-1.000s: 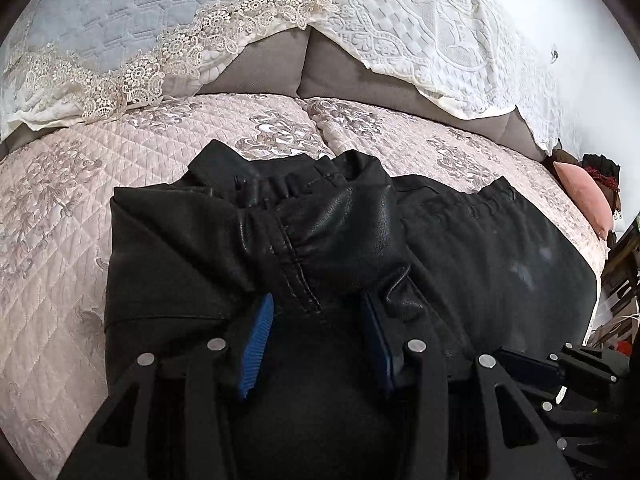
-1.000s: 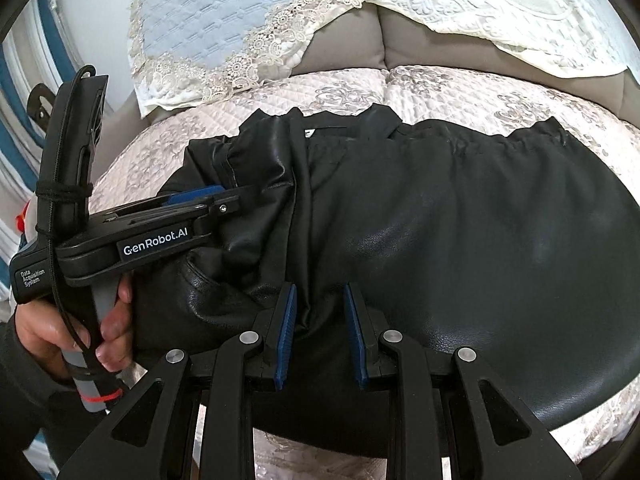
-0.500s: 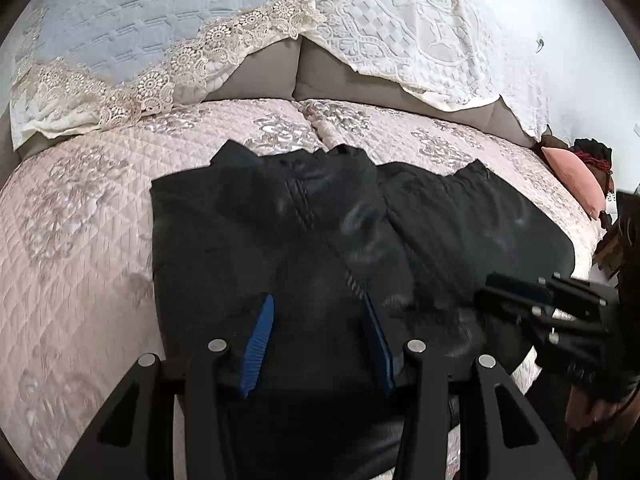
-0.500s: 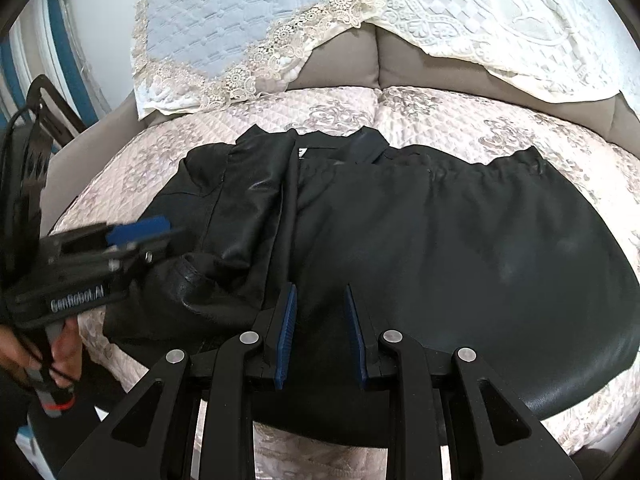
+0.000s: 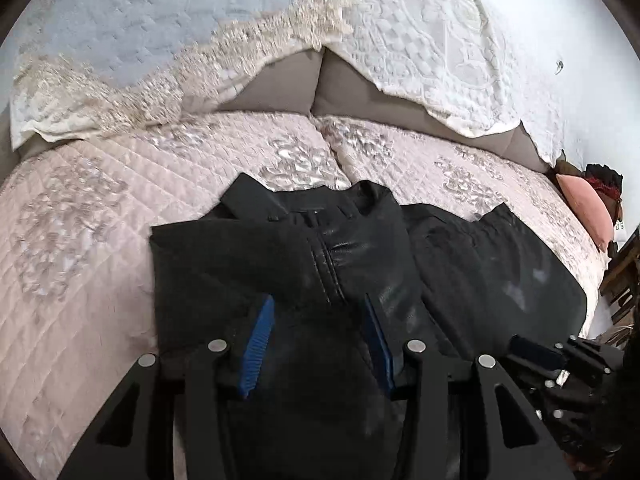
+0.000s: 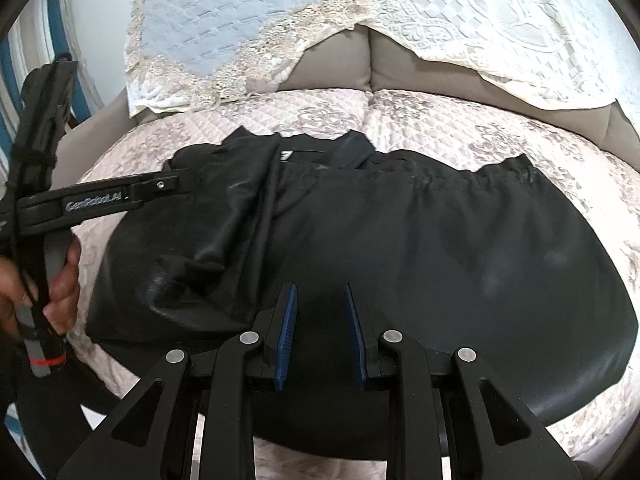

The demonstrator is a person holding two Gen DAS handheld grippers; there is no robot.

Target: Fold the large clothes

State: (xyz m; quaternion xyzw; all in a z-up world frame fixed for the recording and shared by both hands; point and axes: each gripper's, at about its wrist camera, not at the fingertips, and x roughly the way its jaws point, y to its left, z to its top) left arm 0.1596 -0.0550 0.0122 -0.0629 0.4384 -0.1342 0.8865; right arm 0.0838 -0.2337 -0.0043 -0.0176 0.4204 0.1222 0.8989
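Quilted pink bedspread (image 5: 80, 280) covering the bed, with lace-trimmed pillows (image 6: 208, 20) propped at the head. Black leather jacket (image 6: 440, 248) spread across the middle of the bedspread, collar toward the pillows, one side folded over the body, elastic hem bunched toward the right. Small pink cushion (image 5: 588, 212) at the far right edge. Left gripper (image 5: 318, 340) poised over the folded part, blue pads apart, nothing pinched between. Right gripper (image 6: 320, 332) over the jacket's near edge, pads narrowly apart, gripping nothing. Hand (image 6: 60, 280) wrapped round the left gripper's handle.
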